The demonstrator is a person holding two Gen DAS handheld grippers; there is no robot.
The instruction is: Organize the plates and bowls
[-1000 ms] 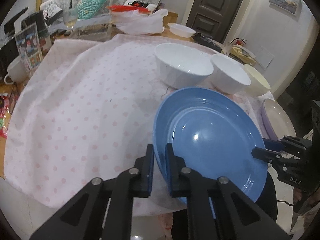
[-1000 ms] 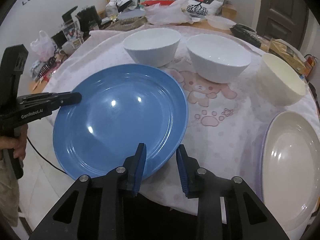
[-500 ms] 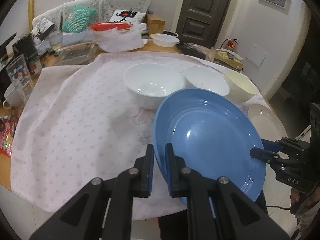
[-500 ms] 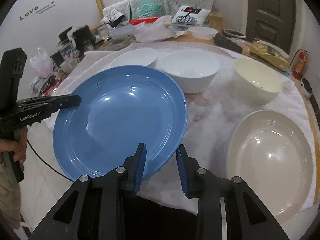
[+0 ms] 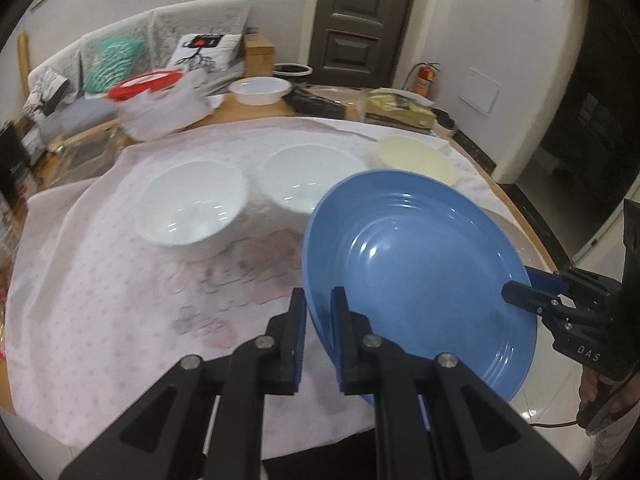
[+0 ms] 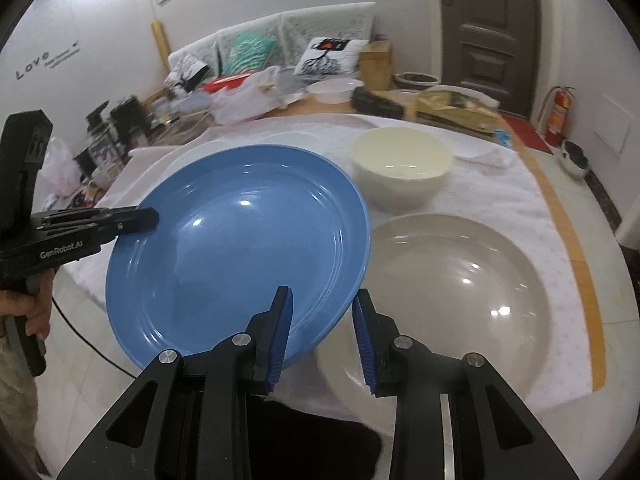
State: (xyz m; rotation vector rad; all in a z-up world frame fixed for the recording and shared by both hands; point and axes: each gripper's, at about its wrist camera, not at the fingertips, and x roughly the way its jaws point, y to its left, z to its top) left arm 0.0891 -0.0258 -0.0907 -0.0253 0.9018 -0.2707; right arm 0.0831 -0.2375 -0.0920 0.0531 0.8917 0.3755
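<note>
Blue plate held clear of the table by both tools, tilted, raised above the near edge of the pink-dotted cloth. Left gripper clamped narrow on the plate's near-left rim, one blue pad on each face. Right gripper pinching the rim at the opposite side, seen in the left wrist view as a black tool biting the plate's right edge; in its own view, rim between the pads, the left pad against the upper face, the contact of the right pad not clearly visible. Beige plate flat on the cloth just to the right of the blue one, its left edge partly hidden under the blue rim. Cream bowl upright just beyond the beige plate. Two white bowls side by side on the cloth, farther left, upright and close to each other, whether touching cannot be told. Small white dish at the far edge of the wooden table, among bags and boxes. Sofa with cushions behind, dark door at the far right. A hand gripping the left tool's handle at the left of the right wrist view.
</note>
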